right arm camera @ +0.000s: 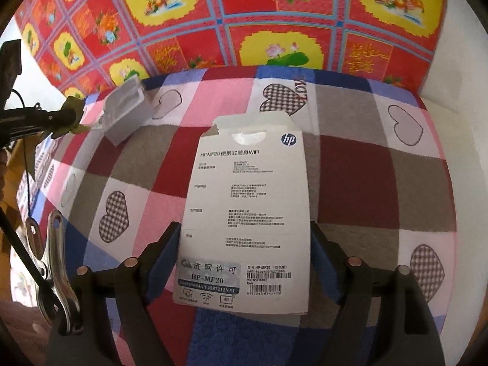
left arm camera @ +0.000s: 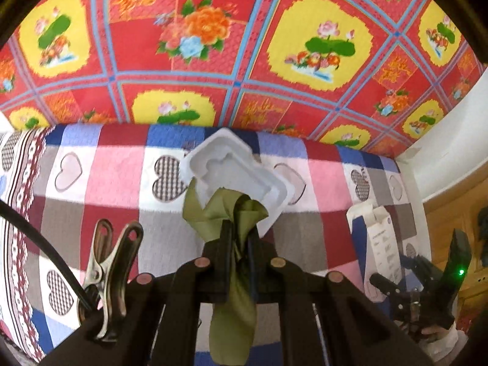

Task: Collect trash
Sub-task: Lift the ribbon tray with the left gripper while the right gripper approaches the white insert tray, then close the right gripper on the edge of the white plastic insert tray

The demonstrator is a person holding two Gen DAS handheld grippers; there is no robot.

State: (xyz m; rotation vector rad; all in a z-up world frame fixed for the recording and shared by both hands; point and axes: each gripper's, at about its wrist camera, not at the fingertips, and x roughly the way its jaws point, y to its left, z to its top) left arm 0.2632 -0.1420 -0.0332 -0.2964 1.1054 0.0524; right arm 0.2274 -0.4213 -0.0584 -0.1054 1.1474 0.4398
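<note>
My left gripper (left arm camera: 239, 228) is shut on an olive-green scrap of wrapper (left arm camera: 235, 289) that hangs down between its fingers. Just beyond it a white moulded plastic tray (left arm camera: 235, 174) lies on the checked blanket. My right gripper (right arm camera: 247, 231) has its fingers on both sides of a white HP carton (right arm camera: 250, 201), which lies flat on the blanket; the fingers touch its long edges. The carton also shows in the left wrist view (left arm camera: 381, 238) with the right gripper (left arm camera: 427, 280) behind it. The tray (right arm camera: 126, 116) and the left gripper (right arm camera: 71, 116) show at left in the right wrist view.
The checked heart-pattern blanket (right arm camera: 366, 167) covers the bed. A red and yellow flowered cloth (left arm camera: 244, 45) hangs behind it. A white wall (left arm camera: 457, 152) and wooden furniture (left arm camera: 451, 219) stand at the right.
</note>
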